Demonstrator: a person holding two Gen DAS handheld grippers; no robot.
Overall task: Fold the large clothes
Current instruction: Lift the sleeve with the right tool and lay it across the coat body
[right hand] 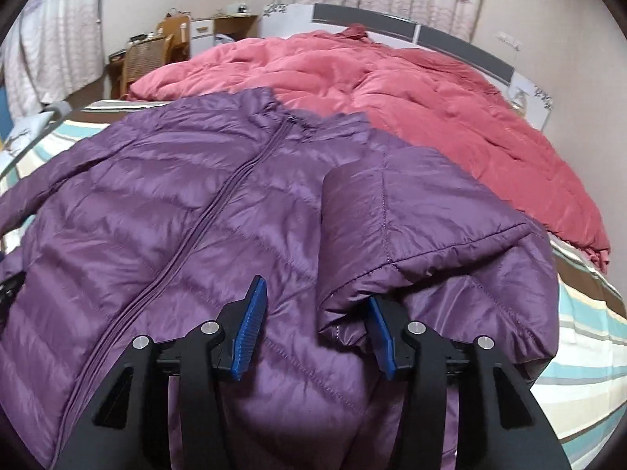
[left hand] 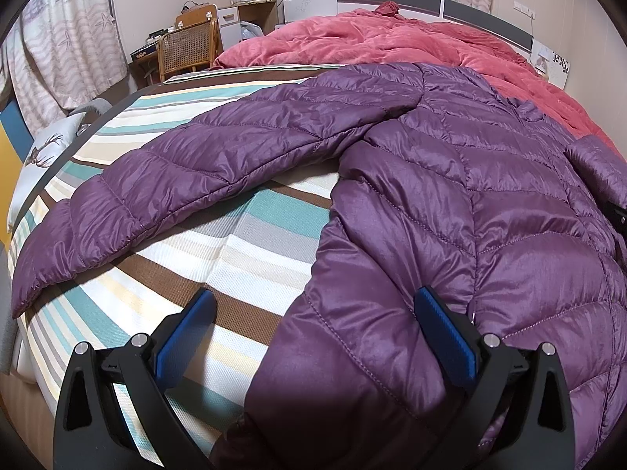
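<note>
The purple jacket [left hand: 450, 196] lies lengthwise on the bed [left hand: 235, 243], its unfolded sleeve [left hand: 164, 180] nearer the left tongs [left hand: 313, 325]; both tongs stand apart, the right tongs [right hand: 313, 313] empty over the already folded sleeve [right hand: 392, 227].

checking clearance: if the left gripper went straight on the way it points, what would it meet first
Probably the side edge of the quilted purple down jacket, between the open left gripper fingers; depth is unclear.

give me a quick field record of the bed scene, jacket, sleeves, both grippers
surface: striped bed sheet
garment: purple jacket, front up, zipped
left sleeve: spread out across the sheet
right sleeve: folded over the jacket front
behind: pink quilt
left hand-held gripper: open, jacket's edge between its jaws
right hand-held gripper: open, at the folded sleeve's cuff
</note>
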